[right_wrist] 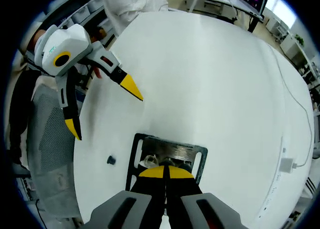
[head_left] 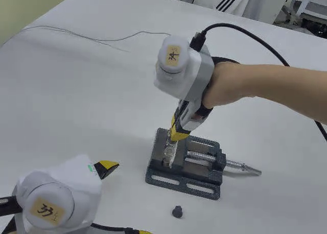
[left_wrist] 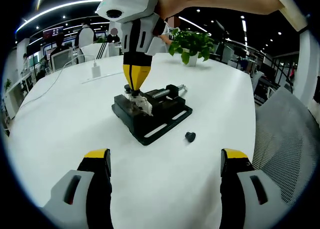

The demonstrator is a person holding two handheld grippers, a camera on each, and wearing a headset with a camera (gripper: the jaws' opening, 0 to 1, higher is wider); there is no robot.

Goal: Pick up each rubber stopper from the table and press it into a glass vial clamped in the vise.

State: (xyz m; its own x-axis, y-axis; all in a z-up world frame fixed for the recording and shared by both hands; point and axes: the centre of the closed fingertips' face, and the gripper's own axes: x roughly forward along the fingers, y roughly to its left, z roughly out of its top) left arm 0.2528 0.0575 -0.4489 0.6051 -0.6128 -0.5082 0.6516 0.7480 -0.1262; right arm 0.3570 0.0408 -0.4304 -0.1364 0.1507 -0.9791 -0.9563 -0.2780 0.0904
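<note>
Head view looks down on a wide white tabletop (head_left: 76, 91), with a thin grey cable (head_left: 92, 38) trailing across it toward 11 o'clock. From 3 o'clock a person's bare forearm (head_left: 276, 88) reaches in, and the hand (head_left: 219, 86) grips the white body of the right claw (head_left: 175, 137), which points steeply down toward 6 o'clock. Its two yellow-tipped jaws are pressed together, tip against tip, right at the top of the vial. Whether anything is pinched between them cannot be told. The white body of the other claw sits in the 7 o'clock corner. Seen from its own camera, the left claw (left_wrist: 166, 156) has its jaws spread wide with nothing between them, above bare tabletop and aimed toward the vise at 12 o'clock. A dark grey vise (head_left: 186, 167) lies flat on the tabletop, at about 5 o'clock from the centre of the head view, its silver screw handle sticking out toward 3 o'clock. A clear glass vial (head_left: 168, 155) stands upright, clamped between the vise's jaws at the 9 o'clock end, directly under the right claw's tips. One small dark rubber stopper (head_left: 177, 212) lies loose on the tabletop at 6 o'clock from the vise, near its base but not touching it.
</note>
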